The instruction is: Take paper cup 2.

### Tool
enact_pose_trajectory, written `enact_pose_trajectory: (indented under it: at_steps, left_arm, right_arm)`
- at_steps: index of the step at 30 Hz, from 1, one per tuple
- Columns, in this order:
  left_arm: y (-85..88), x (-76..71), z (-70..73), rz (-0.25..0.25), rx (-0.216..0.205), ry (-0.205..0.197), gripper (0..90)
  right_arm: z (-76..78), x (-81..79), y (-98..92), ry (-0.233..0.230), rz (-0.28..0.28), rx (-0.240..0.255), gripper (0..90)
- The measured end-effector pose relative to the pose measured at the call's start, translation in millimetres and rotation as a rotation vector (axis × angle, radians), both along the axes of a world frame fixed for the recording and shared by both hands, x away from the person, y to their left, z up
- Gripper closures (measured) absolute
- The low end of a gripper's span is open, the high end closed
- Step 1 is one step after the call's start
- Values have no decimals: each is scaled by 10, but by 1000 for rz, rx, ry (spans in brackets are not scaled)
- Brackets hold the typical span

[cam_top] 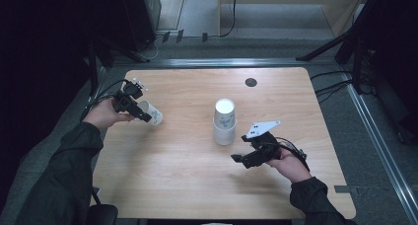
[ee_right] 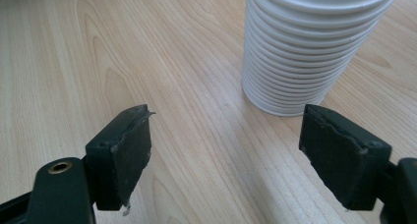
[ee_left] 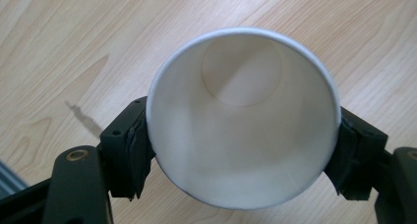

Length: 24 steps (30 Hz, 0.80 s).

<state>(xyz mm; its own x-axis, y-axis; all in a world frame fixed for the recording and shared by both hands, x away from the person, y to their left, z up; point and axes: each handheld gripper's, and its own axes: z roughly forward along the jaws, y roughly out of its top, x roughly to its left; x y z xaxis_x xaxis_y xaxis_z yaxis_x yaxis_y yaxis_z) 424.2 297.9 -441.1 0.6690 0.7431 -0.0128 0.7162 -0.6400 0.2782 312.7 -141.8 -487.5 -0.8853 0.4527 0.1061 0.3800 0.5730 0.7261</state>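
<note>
The black pads (ee_left: 135, 155) of the left gripper (cam_top: 132, 104) press both sides of a smooth white paper cup (ee_left: 243, 118), held tilted, probably just above the pale wooden table (cam_top: 187, 180) near its left edge. The right gripper (ee_right: 223, 155) stands wide open and empty beside the ribbed cup stack (ee_right: 307, 47) at the centre.

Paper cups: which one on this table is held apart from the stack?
The single paper cup near the table's left edge, gripped across its rim by the left gripper. The other cups sit nested upright in the stack at the table's middle.
</note>
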Motion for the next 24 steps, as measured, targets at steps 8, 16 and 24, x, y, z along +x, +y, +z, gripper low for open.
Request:
enact_pose_trajectory:
  at_steps: [8,16,24]
  left_arm:
    - [88,83,-47,41,69,36,237]
    - [129,158,-125,85,131,67,228]
    - [82,197,-162,93,161,77,206]
  right_arm:
    - [-1,-3,5,3,6,0,201]
    - [-1,4,3,4,3,-8,200]
    - [2,6,-2,3,0,-7,201]
